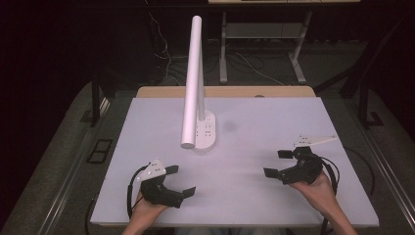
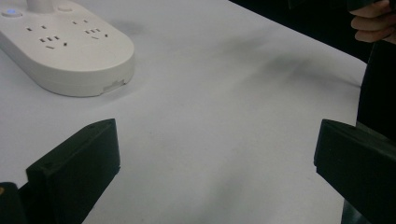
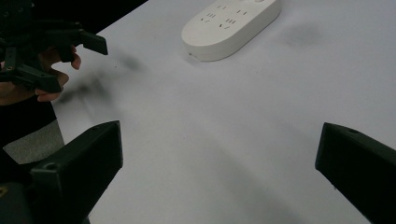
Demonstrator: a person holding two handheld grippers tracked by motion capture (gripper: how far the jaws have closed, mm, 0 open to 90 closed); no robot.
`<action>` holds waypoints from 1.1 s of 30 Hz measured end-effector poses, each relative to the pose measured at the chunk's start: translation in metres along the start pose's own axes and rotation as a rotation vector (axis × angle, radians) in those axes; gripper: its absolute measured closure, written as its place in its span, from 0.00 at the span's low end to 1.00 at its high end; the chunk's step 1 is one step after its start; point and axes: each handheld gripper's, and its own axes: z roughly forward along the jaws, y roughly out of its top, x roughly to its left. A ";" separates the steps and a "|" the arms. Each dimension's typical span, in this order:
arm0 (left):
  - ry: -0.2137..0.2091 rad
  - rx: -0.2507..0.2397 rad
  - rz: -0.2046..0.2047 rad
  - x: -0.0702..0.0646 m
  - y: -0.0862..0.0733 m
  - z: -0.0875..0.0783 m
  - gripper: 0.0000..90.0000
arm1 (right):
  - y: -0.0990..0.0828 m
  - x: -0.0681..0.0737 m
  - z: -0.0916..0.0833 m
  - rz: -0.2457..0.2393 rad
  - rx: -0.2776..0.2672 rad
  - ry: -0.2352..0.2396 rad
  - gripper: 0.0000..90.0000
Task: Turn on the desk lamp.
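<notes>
Both grippers rest low at the near edge of the pale grey worktop [image 1: 254, 147], the left gripper [image 1: 178, 180] and right gripper [image 1: 278, 163] each spread wide and holding nothing, apparently waiting to start. The white oval socket-strip lamp base [image 1: 205, 131] with its tall white tube [image 1: 192, 83] stands mid-worktop, well apart from both. No readable writing or brand shows.

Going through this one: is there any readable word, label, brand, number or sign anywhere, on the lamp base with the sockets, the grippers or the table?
None can be read.
Lamp base: socket slots, one lit blue button and a second round button, no legible print.
Left gripper and right gripper: plain black jaws and grey plates, no lettering visible.
Table: plain white sheet, no marks that read as text.
</notes>
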 end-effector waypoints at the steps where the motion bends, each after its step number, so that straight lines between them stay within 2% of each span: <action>1: 0.000 0.000 0.000 0.000 0.000 0.000 0.00 | 0.002 0.000 0.000 0.000 0.002 0.000 0.00; 18: 0.001 -0.002 -0.004 0.000 0.000 0.000 0.00 | 0.044 -0.004 0.014 -0.053 0.006 -0.015 0.00; 33: 0.020 -0.017 -0.010 0.002 0.001 -0.002 0.00 | 0.072 -0.009 0.041 -0.048 0.016 -0.021 0.01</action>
